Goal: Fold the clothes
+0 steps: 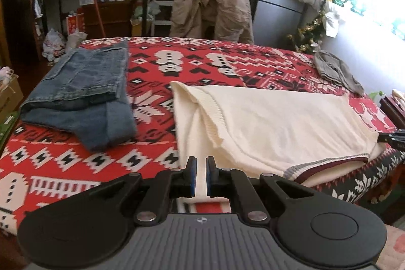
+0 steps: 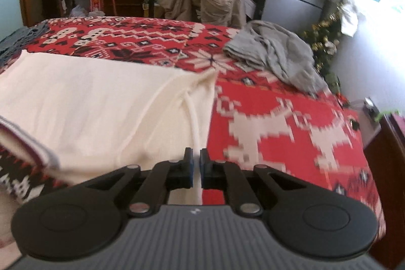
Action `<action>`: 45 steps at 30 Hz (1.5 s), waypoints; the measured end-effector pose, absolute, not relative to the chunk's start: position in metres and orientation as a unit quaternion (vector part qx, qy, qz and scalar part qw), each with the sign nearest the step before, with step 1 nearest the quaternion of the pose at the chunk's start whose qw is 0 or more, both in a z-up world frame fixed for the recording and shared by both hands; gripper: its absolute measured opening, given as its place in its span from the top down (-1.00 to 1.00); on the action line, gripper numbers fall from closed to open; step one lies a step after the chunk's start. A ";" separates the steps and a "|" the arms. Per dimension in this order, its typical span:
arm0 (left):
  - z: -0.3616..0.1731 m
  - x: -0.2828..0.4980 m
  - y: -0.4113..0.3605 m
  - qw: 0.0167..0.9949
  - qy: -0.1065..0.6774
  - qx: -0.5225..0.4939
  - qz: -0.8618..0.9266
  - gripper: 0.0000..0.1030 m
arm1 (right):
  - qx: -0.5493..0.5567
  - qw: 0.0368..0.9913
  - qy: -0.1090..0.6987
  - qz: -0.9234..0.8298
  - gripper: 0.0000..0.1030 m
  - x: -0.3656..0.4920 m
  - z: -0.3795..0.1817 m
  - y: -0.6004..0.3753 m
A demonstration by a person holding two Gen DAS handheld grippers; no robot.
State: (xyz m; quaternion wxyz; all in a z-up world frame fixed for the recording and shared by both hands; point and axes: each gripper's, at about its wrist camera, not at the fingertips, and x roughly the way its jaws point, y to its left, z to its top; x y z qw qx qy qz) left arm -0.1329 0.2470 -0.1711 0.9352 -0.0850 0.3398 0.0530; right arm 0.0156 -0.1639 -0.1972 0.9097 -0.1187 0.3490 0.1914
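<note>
Found the left gripper (image 1: 201, 176) clenched on the near edge of the cream sweater (image 1: 278, 118), with white knit showing between the blue pads (image 1: 193, 175). Found the right gripper (image 2: 196, 166) clamped too, on the sweater's near right edge. Placed the sweater flat on the red patterned blanket (image 1: 63, 163), between both tools and spread away from them. Judged both bites shallow, so risked the knit slipping free on a lift. Feared catching only the top layer, which would pull the layers apart and spoil the fold. Could not rule out some blanket pinched along with it, which would drag the cover. Expected a skewed crease from any uneven raise of the two hands. Noted the tucked-in sleeve (image 1: 210, 118), likely to flop out on a quick swing. Got from the left view alone the striped hem (image 1: 329, 163), that sleeve's ribbed cuff, the right tool's tip at the far corner, and the folded jeans (image 1: 83, 92) lying well apart on the left. Got from the right view alone the sweater's right side seam and a full look at the crumpled grey garment (image 2: 276, 54), further back on the right. Saw in both, beyond the bed, a tan jacket (image 1: 210, 6) draped over a chair.
</note>
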 end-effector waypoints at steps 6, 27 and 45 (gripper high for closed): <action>-0.173 -0.130 0.245 0.935 0.341 -0.085 0.051 0.86 | -0.093 0.912 0.353 0.186 0.85 -0.012 -0.191 -0.180; -0.172 -0.148 0.263 0.929 0.345 -0.103 0.082 0.87 | -0.110 0.906 0.368 0.179 0.84 0.096 -0.198 -0.141; -0.175 -0.146 0.263 0.932 0.337 -0.107 0.079 0.87 | -0.103 0.901 0.390 0.158 0.83 0.004 -0.175 -0.186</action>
